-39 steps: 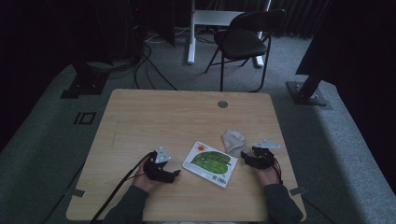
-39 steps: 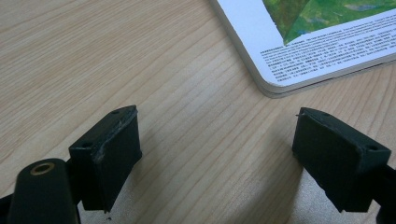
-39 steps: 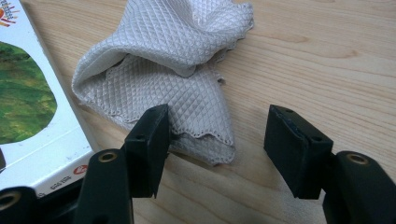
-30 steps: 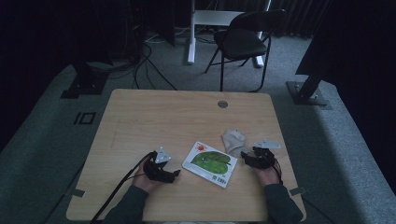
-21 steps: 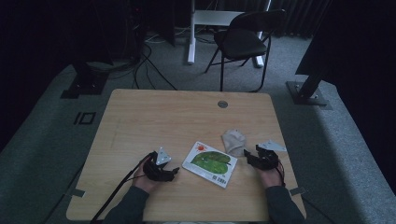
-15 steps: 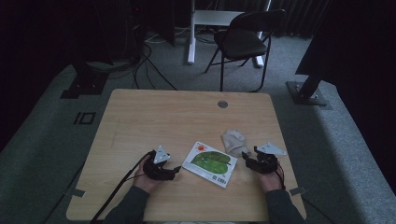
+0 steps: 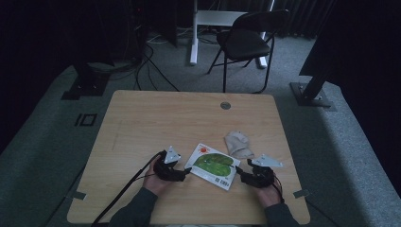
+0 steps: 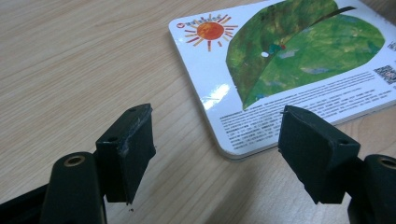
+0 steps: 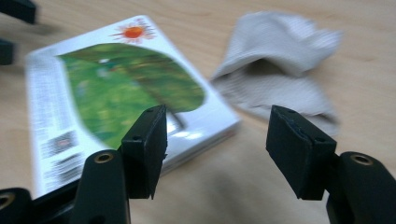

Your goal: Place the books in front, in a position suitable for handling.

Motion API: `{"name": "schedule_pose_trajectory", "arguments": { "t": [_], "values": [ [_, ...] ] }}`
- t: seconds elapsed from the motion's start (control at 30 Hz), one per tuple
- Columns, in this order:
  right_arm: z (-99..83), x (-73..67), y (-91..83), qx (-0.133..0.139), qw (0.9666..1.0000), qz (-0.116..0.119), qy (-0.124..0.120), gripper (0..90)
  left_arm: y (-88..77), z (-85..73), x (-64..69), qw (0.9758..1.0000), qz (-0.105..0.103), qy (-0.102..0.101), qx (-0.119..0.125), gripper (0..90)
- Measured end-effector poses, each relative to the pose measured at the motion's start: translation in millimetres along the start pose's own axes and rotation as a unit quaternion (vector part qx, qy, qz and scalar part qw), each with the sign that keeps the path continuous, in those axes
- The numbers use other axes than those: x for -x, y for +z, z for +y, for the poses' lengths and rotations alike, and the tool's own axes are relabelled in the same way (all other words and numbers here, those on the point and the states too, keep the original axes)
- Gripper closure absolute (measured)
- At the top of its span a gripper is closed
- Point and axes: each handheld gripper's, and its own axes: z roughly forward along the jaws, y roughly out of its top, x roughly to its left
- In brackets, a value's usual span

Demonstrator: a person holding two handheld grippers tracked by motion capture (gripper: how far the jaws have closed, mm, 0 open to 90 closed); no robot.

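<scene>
Board book (image 7: 212, 165) lies flat on the bench (image 7: 156, 118), just beside the grey cloth (image 7: 239, 144). Looks stiff, glossy, likely slippery; best taken at an edge. Left gripper (image 7: 185, 172) has just narrowed slightly, empty; right gripper (image 7: 239, 174) gapes, empty.

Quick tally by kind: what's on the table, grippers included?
Books: 1, the board book with the green leaf cover
Cloths: 1, the beige cloth
Grippers: 2, the left gripper and the right gripper
Total: 4
</scene>
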Motion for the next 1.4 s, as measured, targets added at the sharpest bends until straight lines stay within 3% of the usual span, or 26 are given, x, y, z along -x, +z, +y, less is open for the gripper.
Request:
{"name": "schedule_pose_trajectory", "arguments": {
  "t": [0.3, 0.47, 0.63, 1.13, 1.3, 1.4],
  "values": [
    [-9.8, -17.4, 2.8, -0.033, 0.999, 0.03, -0.006, 38.6, 5.1, -1.4, 2.7, 0.9999, -0.013, 0.0, -0.005, 26.9],
    [-10.9, -20.0, 7.3, -0.045, 0.9979, 0.047, -0.004, 41.0, 5.9, -1.4, 3.4, 0.9998, -0.021, -0.003, -0.003, 26.9],
    [-9.9, -16.5, 11.1, -0.048, 0.9967, 0.063, 0.015, 43.0, 4.6, -0.3, 2.3, 0.9995, -0.03, -0.011, 0.004, 27.0],
    [6.2, -10.5, 30.4, -0.05, 0.9954, 0.082, -0.003, 54.2, 7.0, -2.0, 3.4, 0.9996, -0.022, -0.013, -0.012, 27.8],
    [11.3, -14.9, 36.3, -0.051, 0.9946, 0.089, -0.017, 56.3, 6.1, -2.8, 3.8, 0.9997, -0.017, -0.012, -0.012, 28.2],
    [14.7, -19.7, 41.4, -0.052, 0.994, 0.094, -0.024, 56.5, 4.0, -4.9, 2.8, 0.9996, -0.01, -0.023, -0.01, 29.9]
  ]
}}
